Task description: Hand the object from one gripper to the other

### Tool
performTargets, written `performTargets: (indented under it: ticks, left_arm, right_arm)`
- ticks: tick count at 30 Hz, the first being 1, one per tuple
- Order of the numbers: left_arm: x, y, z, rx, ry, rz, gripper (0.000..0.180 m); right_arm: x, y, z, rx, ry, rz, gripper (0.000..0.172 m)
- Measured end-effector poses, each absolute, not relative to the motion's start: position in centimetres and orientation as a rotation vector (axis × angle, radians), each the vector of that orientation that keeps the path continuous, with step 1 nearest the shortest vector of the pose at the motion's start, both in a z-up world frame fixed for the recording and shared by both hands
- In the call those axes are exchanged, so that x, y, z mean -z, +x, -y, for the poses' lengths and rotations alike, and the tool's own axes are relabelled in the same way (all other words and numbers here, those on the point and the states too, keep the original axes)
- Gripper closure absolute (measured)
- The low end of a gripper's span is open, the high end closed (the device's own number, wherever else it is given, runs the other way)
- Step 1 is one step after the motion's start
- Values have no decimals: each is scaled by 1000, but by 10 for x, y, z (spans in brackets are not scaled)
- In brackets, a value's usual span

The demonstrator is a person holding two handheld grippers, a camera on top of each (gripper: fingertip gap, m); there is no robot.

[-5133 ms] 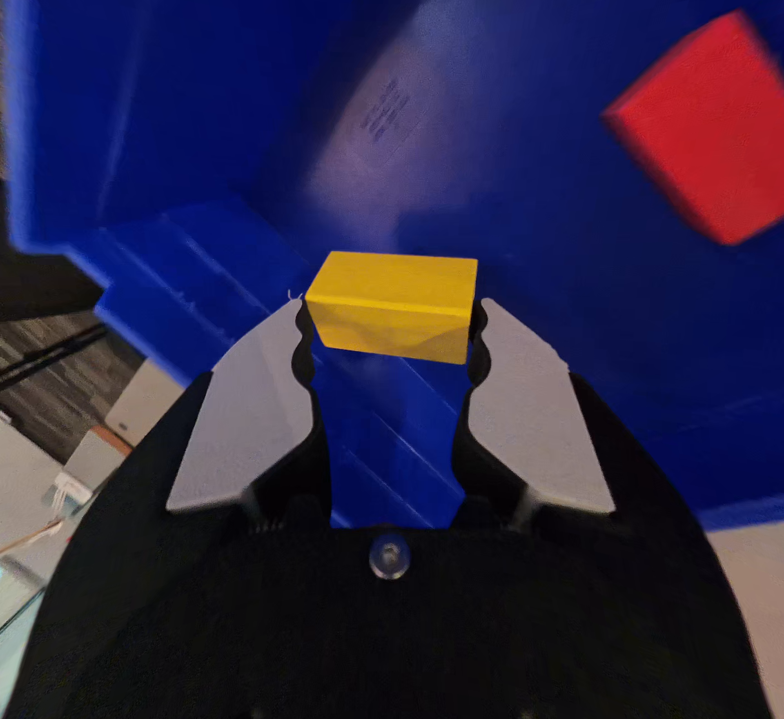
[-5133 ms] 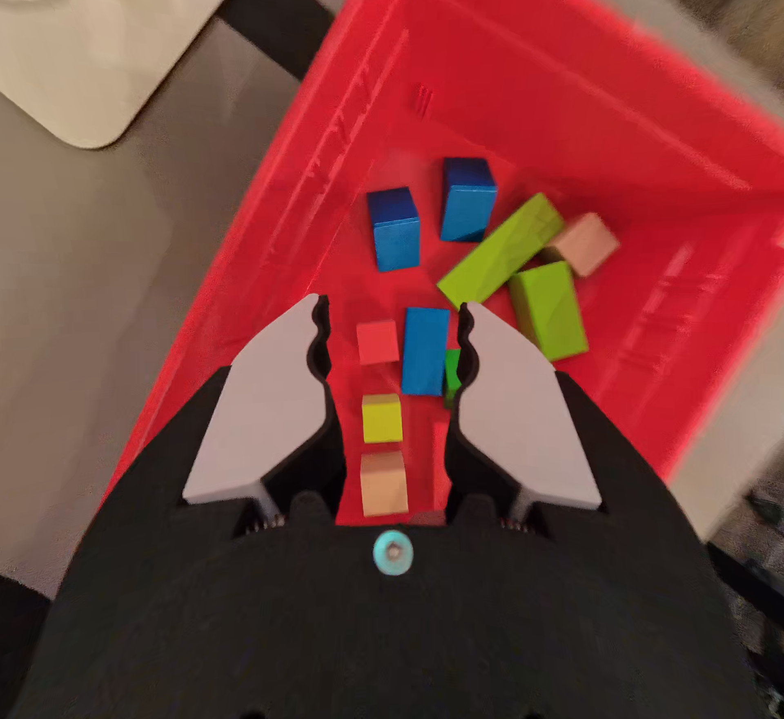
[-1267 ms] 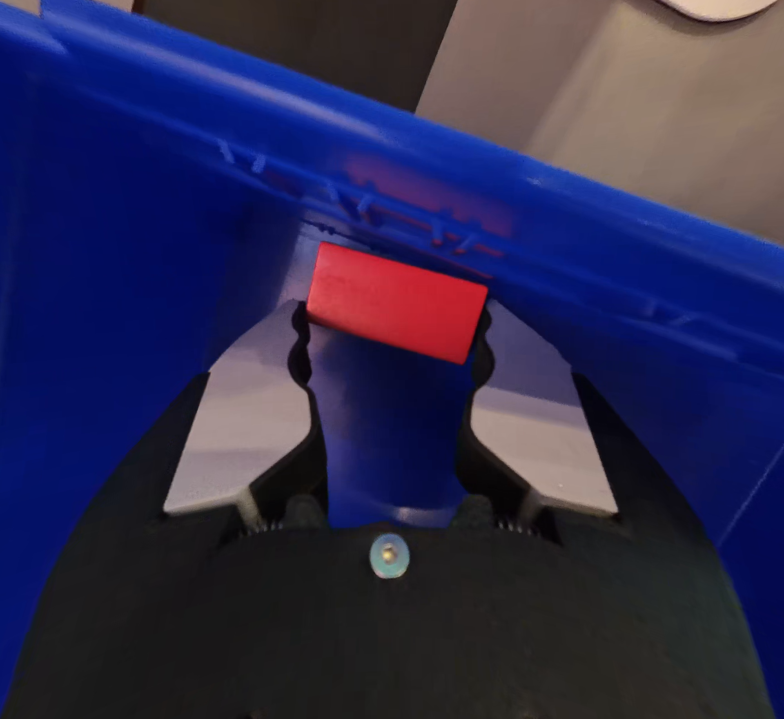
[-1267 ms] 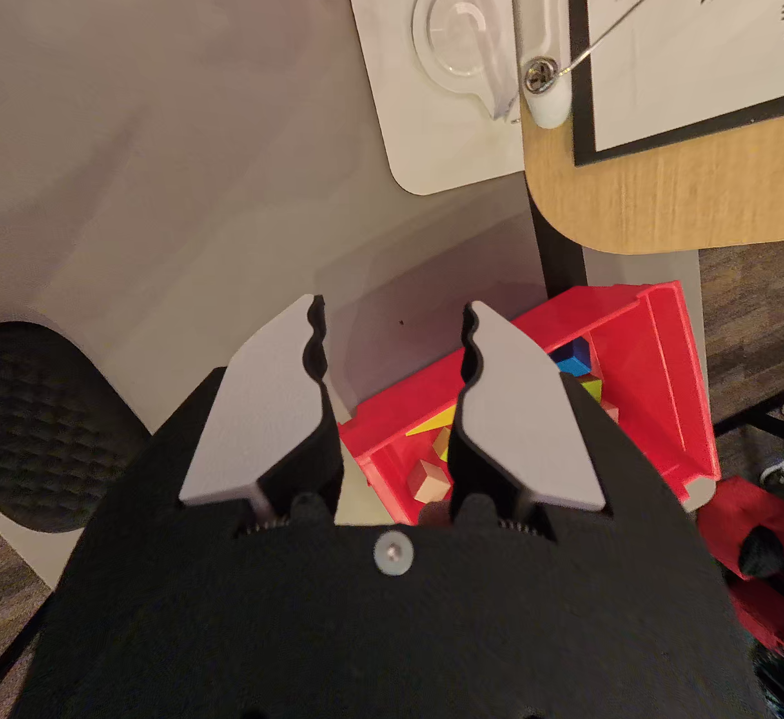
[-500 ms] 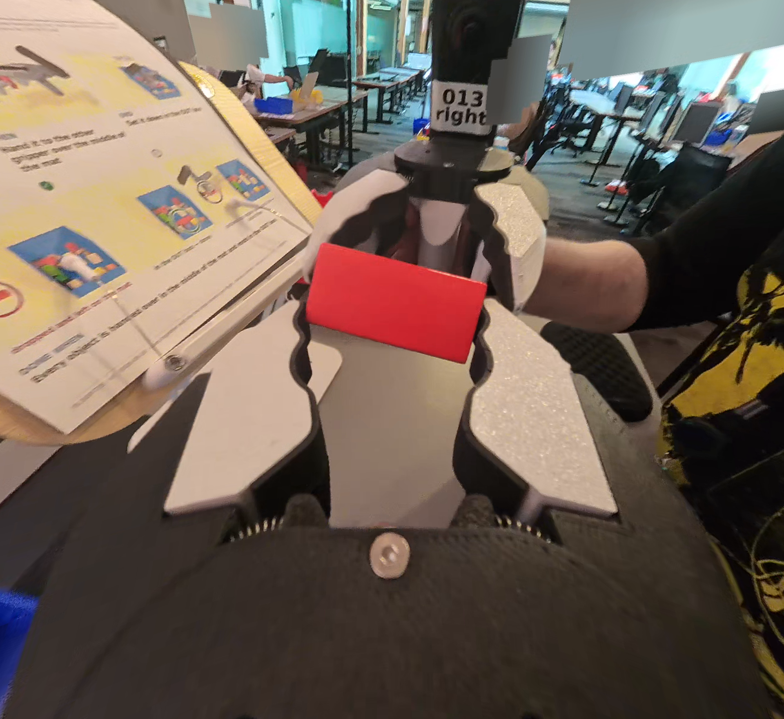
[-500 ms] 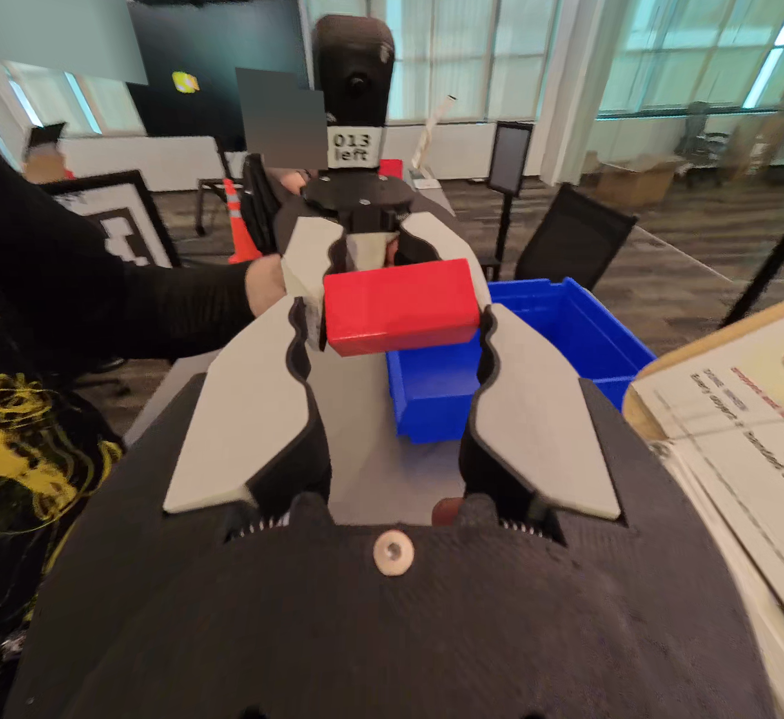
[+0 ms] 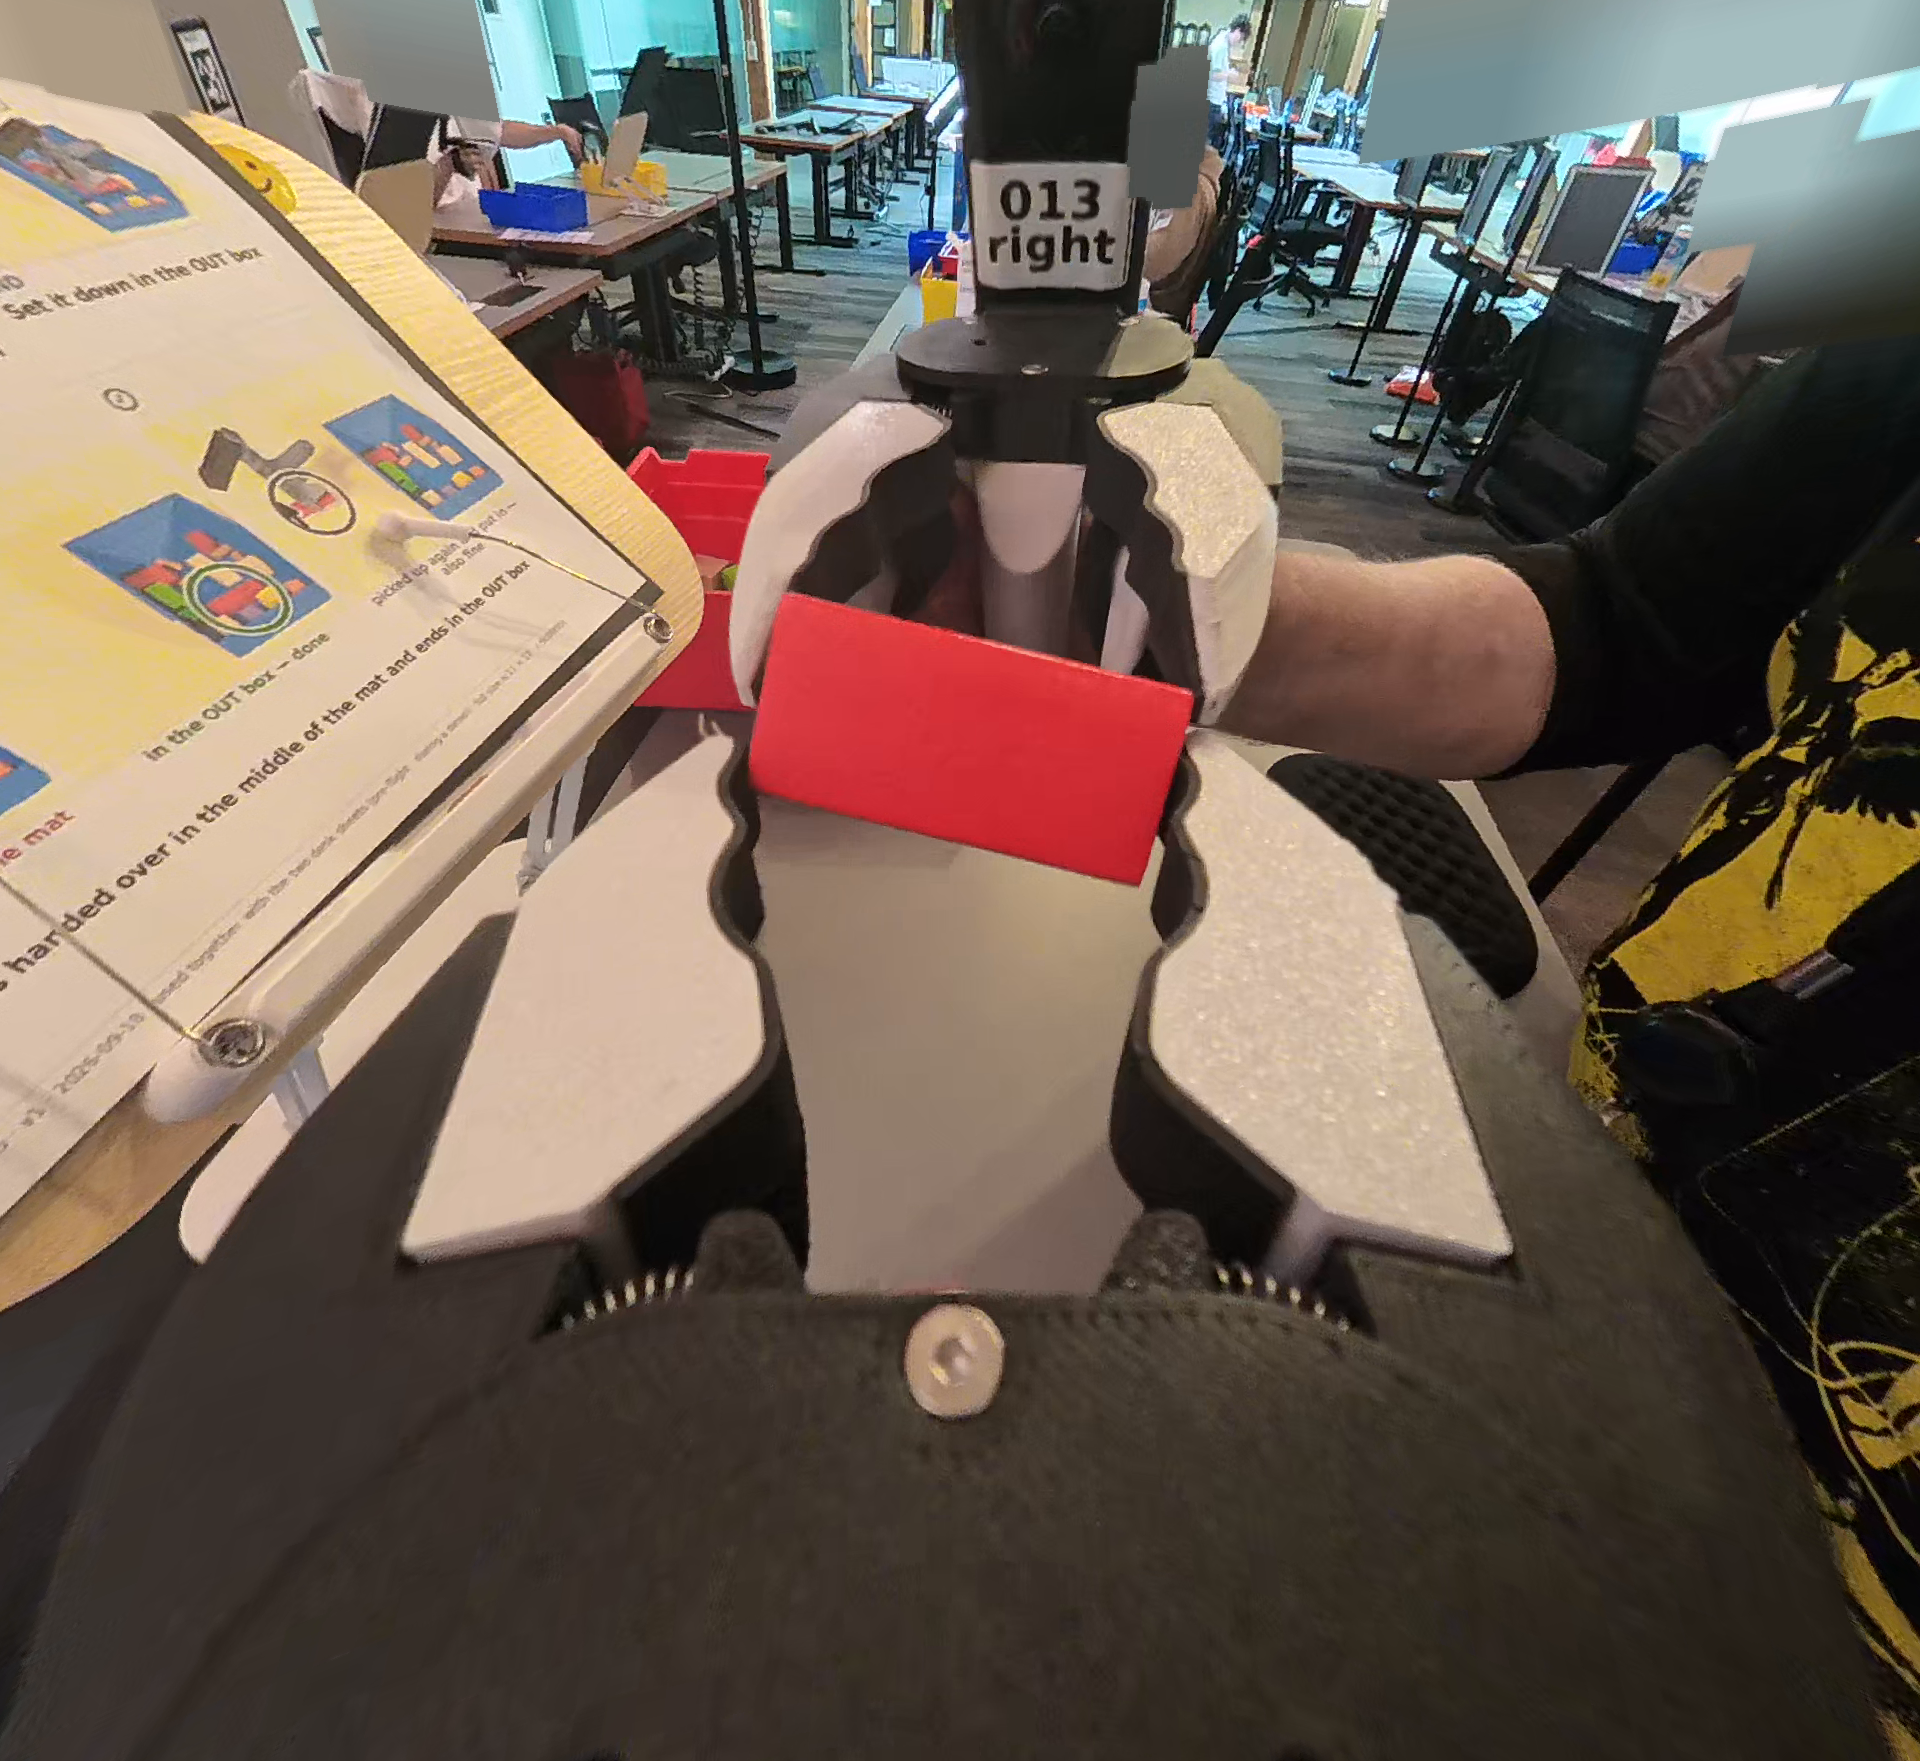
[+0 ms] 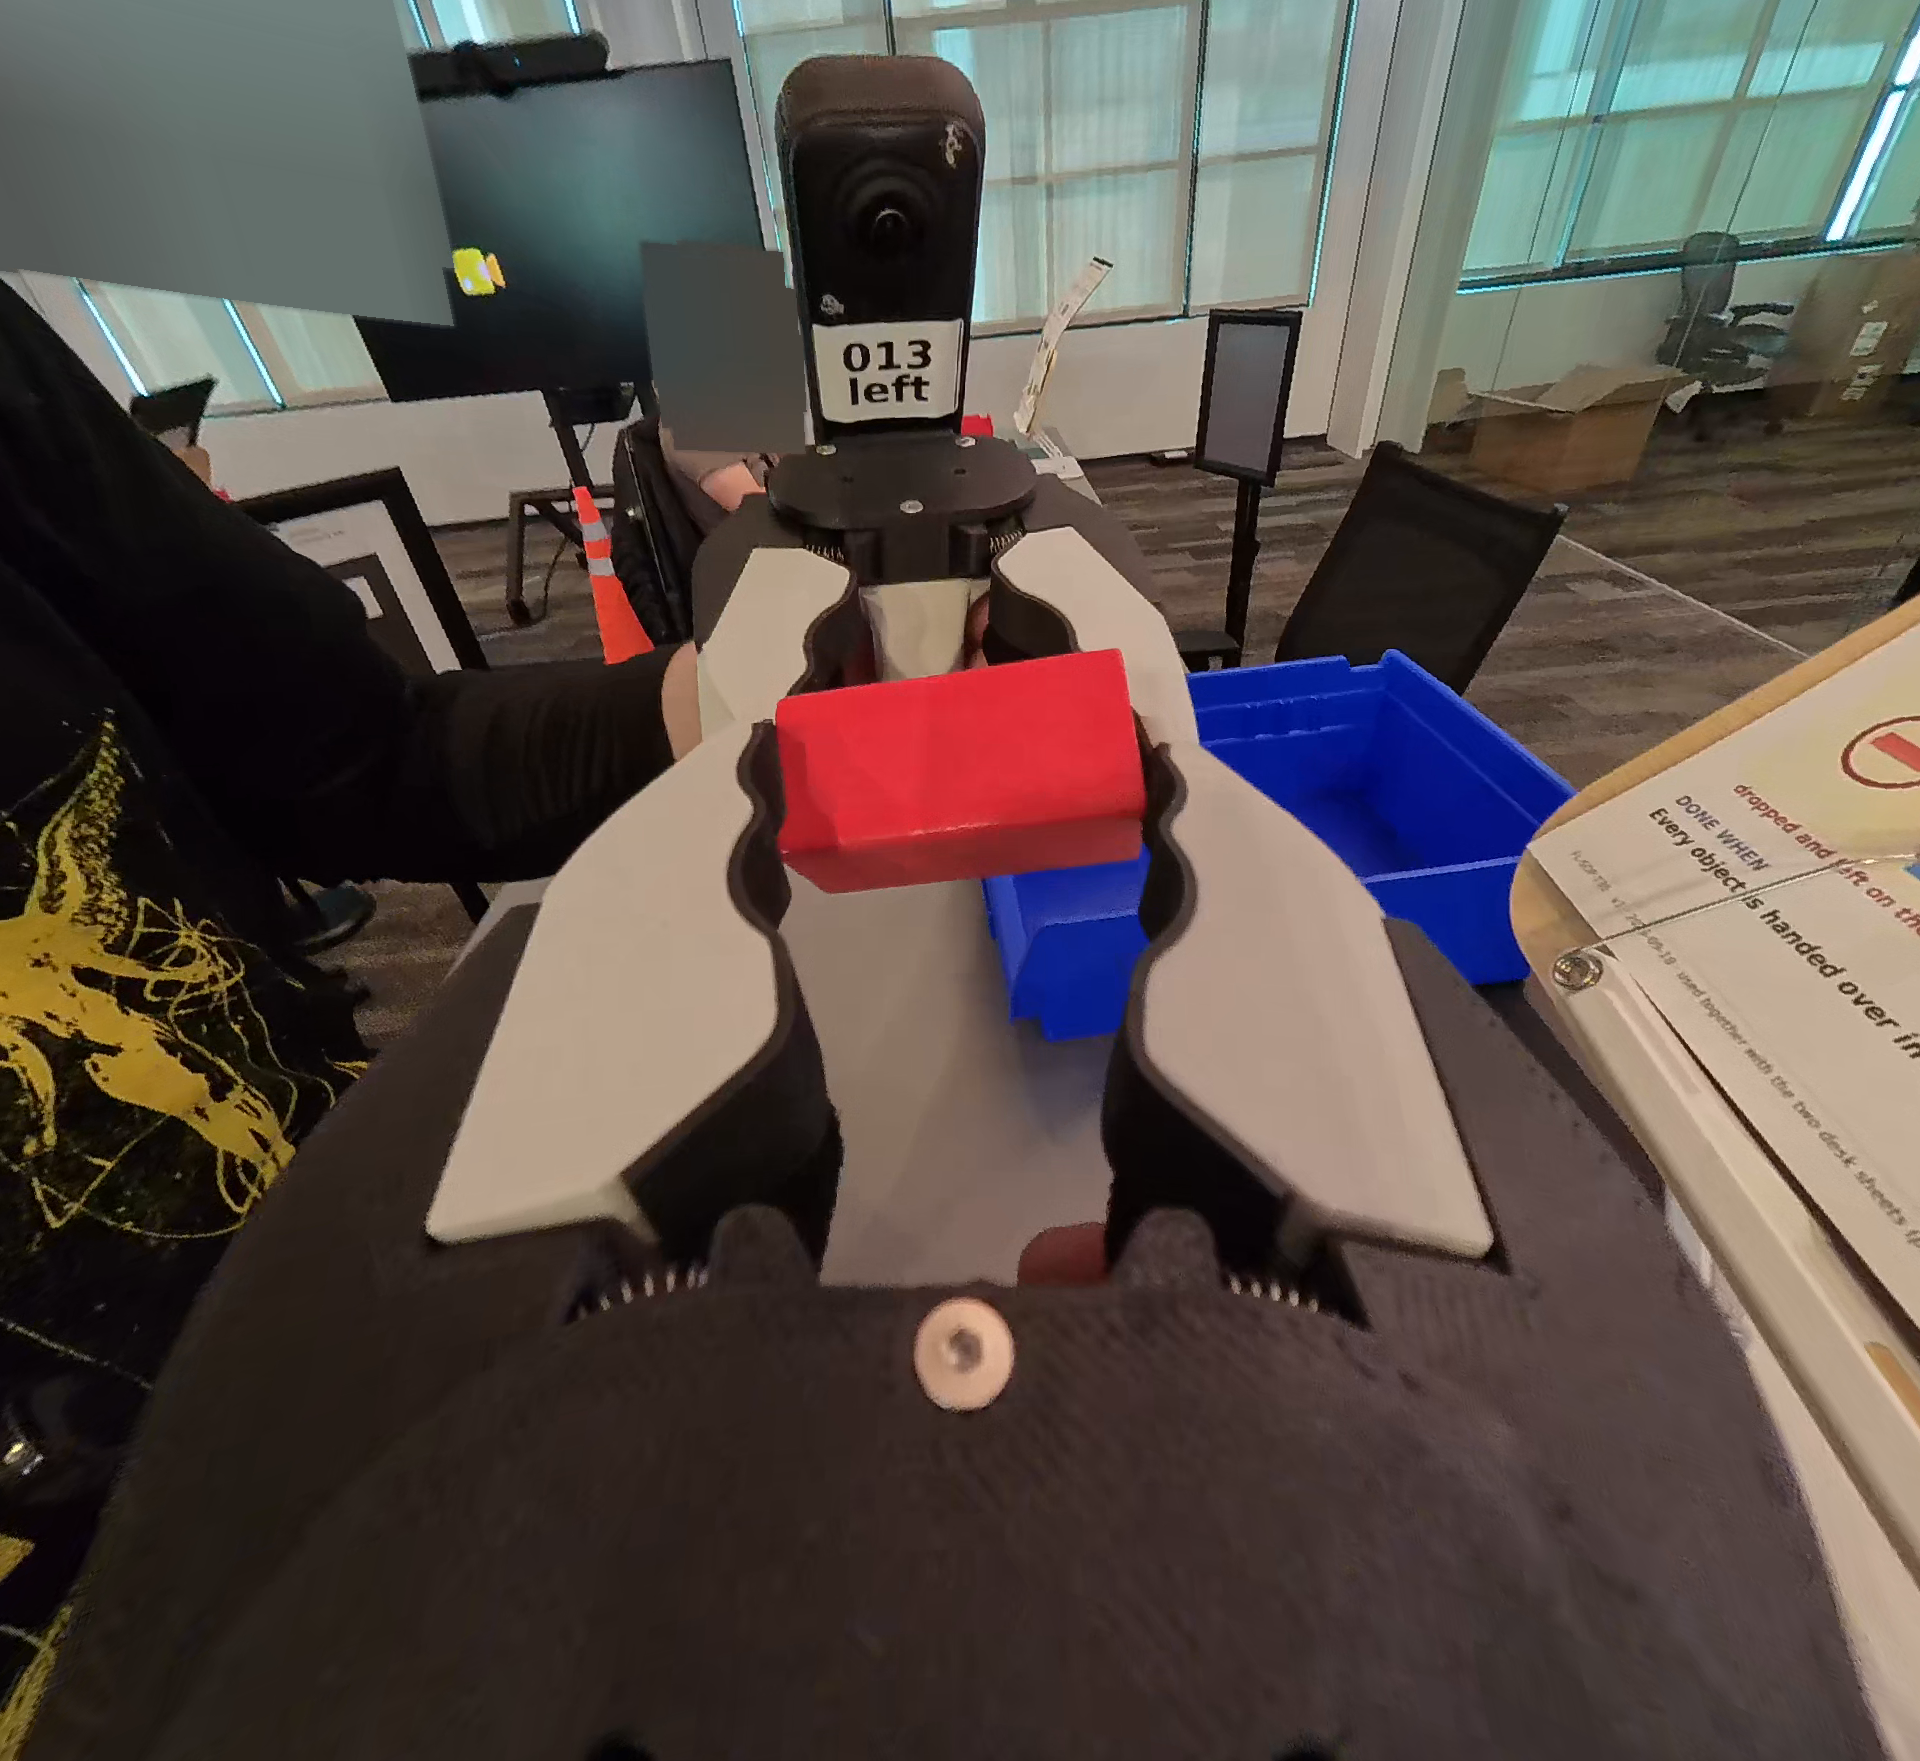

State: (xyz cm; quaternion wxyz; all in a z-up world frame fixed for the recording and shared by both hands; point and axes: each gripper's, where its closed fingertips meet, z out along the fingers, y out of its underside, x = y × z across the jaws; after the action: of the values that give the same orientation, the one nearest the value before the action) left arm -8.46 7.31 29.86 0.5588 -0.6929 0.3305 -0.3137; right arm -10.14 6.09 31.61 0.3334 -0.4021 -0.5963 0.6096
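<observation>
A red rectangular block [image 7: 966,735] is held in the air between the two grippers, which face each other. My left gripper [image 7: 956,781] is shut on it, a pad pressed on each short end. My right gripper [image 8: 956,776] has closed on the same block [image 8: 956,766], and its pads touch both ends. In the left wrist view the right gripper [image 7: 987,641] stands just behind the block, its fingers around the ends. In the right wrist view the left gripper [image 8: 925,662] shows behind the block.
A blue bin [image 8: 1351,776] stands on the grey table [image 7: 956,1036] under the right side of the block. A red bin [image 7: 696,506] stands behind an instruction board [image 7: 260,568]. The person's forearm [image 7: 1403,651] reaches in from the right. Both grippers' tips are close together, under 4 cm apart.
The left gripper lifted the red block out of the blue bin and met the right gripper. In the last half second the right jaws narrowed onto the block's ends.
</observation>
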Motion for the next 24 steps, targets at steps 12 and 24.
performTargets:
  ticks: [12, 24]
  left_arm:
    - [-297, -77, -82, 765, -1664, -765, 108]
    - [-303, -55, -85, 821, -1690, -752, 108]
  right_arm:
    - [-315, -94, -72, -1642, -1063, 1512, 105]
    - [-324, -73, -74, -1745, -1059, 1471, 105]
